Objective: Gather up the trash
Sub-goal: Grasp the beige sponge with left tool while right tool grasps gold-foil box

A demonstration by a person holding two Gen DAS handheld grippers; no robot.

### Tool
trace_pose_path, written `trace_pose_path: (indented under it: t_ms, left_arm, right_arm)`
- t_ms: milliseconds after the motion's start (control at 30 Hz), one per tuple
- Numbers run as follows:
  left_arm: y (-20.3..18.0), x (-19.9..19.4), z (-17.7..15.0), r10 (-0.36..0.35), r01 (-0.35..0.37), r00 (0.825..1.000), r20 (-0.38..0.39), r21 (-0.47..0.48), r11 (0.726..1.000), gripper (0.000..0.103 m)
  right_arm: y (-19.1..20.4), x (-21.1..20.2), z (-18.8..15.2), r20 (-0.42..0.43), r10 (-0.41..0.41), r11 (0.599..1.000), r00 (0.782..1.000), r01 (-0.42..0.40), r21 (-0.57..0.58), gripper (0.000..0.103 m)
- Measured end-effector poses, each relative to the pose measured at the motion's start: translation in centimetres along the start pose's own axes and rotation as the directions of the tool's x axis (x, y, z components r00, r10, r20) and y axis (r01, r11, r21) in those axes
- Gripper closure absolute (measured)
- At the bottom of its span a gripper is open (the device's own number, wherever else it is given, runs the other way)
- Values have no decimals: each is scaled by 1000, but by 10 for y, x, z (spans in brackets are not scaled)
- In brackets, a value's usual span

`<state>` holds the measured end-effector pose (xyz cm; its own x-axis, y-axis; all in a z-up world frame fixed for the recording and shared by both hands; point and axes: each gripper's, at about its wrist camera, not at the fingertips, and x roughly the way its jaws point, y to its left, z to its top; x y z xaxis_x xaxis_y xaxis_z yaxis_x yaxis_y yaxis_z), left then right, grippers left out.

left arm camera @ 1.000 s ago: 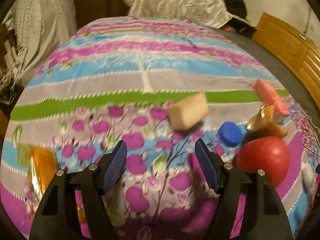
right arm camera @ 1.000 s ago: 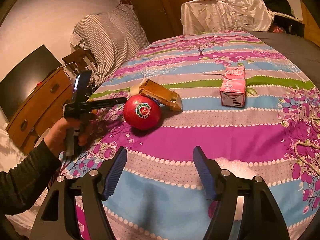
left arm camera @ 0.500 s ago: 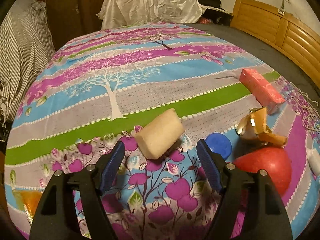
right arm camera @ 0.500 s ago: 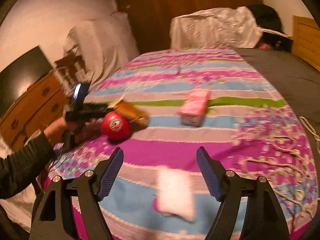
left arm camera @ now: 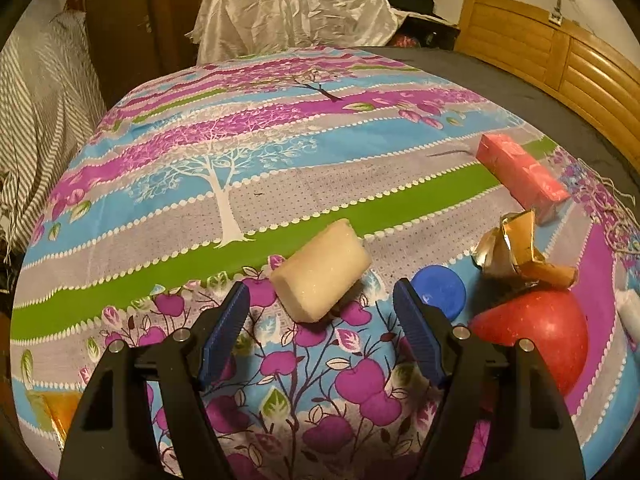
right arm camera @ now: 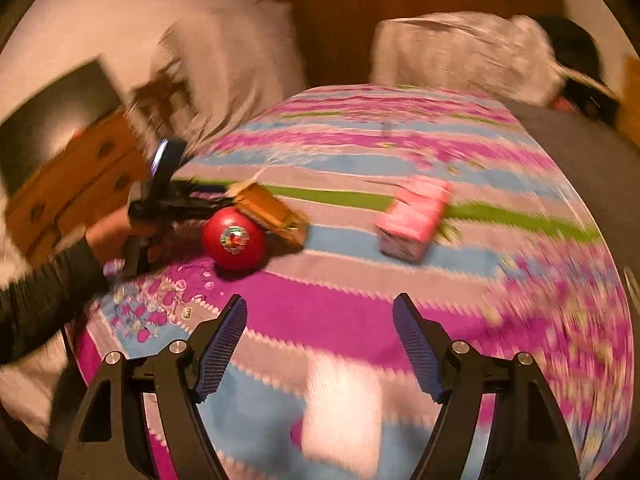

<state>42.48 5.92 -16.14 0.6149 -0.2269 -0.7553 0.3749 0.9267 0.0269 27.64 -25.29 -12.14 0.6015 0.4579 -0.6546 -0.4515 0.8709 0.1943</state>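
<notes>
My left gripper (left arm camera: 322, 300) is open just above the bedspread, with a cream foam block (left arm camera: 320, 270) lying between and just beyond its fingertips. A blue cap (left arm camera: 440, 296), a crumpled gold wrapper (left arm camera: 516, 252), a red apple (left arm camera: 536, 332) and a pink carton (left arm camera: 520, 172) lie to its right. My right gripper (right arm camera: 320, 312) is open above a white crumpled tissue (right arm camera: 340, 408). The right wrist view is blurred; it shows the apple (right arm camera: 233, 238), wrapper (right arm camera: 272, 210), carton (right arm camera: 414, 216) and the left gripper (right arm camera: 208, 200) in a hand.
An orange wrapper (left arm camera: 56, 412) lies at the lower left of the bedspread (left arm camera: 240, 152). A wooden headboard (left arm camera: 560, 56) runs along the right. Cloth-covered furniture (left arm camera: 296, 12) stands beyond the bed. A dresser (right arm camera: 72, 176) stands left of the bed.
My left gripper has moved up to the foam block, which now sits at its fingertips. My right gripper has swung right and back left, now above the white tissue.
</notes>
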Motion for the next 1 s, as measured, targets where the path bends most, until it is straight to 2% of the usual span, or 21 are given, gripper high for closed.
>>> trace_pose_path:
  t_ms: [100, 167, 233, 300, 433, 500, 633, 733, 833, 900, 1000]
  left_arm:
    - [0, 2, 3, -7, 7, 1000, 0, -4, 1000, 32]
    - [1, 4, 4, -16, 16, 1000, -3, -7, 1000, 32]
    - [2, 5, 4, -23, 23, 1000, -8, -2, 1000, 32]
    - [3, 6, 5, -35, 35, 999, -19, 0, 999, 32]
    - [4, 11, 6, -54, 54, 998, -37, 8, 998, 32]
    - [5, 13, 7, -68, 68, 997, -43, 12, 998, 32]
    - [10, 19, 7, -108, 108, 992, -66, -2, 994, 32]
    - [9, 22, 6, -128, 128, 989, -74, -10, 992, 38]
    - [9, 23, 6, -137, 136, 988, -75, -17, 991, 51]
    - [11, 22, 6, -147, 145, 987, -71, -31, 989, 61]
    - [12, 21, 6, -154, 151, 986, -61, -49, 987, 64]
  right_arm:
    - [20, 44, 25, -87, 39, 977, 995, -57, -208, 28]
    - [34, 77, 42, -166, 68, 920, 984, -126, -370, 30]
    - [39, 101, 58, -224, 72, 872, 972, -171, -458, 30]
    - [41, 124, 74, -291, 74, 808, 954, -228, -543, 30]
    - [33, 155, 103, -366, 93, 720, 926, -316, -618, 30]
    - [31, 169, 112, -419, 121, 686, 900, -380, -620, 30]
    - [29, 194, 112, -487, 136, 624, 863, -457, -634, 30]
    - [32, 209, 104, -536, 136, 593, 833, -502, -630, 32]
    - [30, 218, 104, -539, 161, 587, 827, -519, -621, 34]
    - [26, 220, 108, -525, 188, 600, 830, -520, -608, 45]
    - [28, 219, 109, -505, 208, 615, 838, -514, -599, 59]
